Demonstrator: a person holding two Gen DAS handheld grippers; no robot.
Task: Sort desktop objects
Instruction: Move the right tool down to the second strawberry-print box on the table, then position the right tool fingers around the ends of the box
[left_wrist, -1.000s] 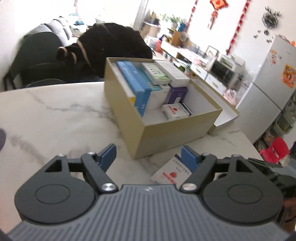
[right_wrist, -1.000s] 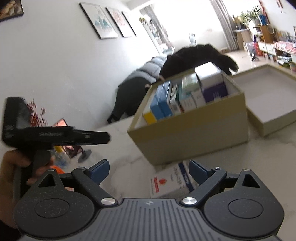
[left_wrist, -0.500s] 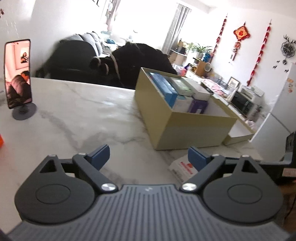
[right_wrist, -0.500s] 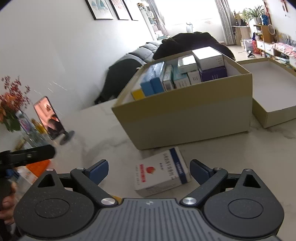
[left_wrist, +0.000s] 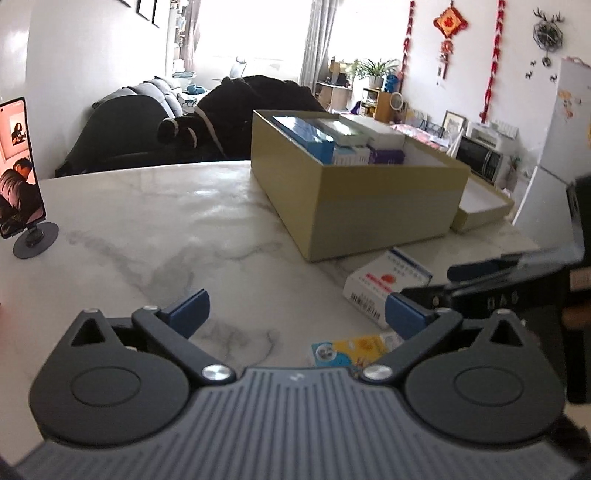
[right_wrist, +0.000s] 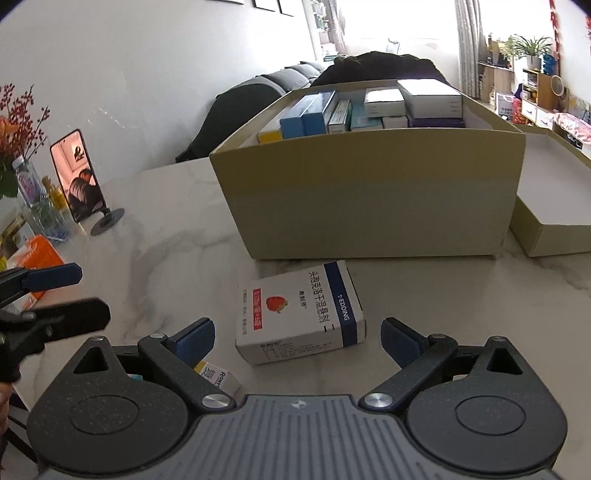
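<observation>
Marble bench (right_wrist: 177, 236): right gripper (right_wrist: 297, 338) wide open, empty, white medicine box (right_wrist: 299, 314) lying just ahead between its fingers; left gripper (left_wrist: 295, 314), just opened wide, holds nothing.

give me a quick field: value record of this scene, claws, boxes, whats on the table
surface: white marble table
left claw: open, jaws just opened wider, nothing between them
right claw: open, white medicine box lying flat between its fingers, not gripped
storage box: tan, open, part filled with upright medicine boxes
lid: lying beside the storage box
small yellow and blue pack: on the table, near the left claw
phone on stand: upright, screen lit
</observation>
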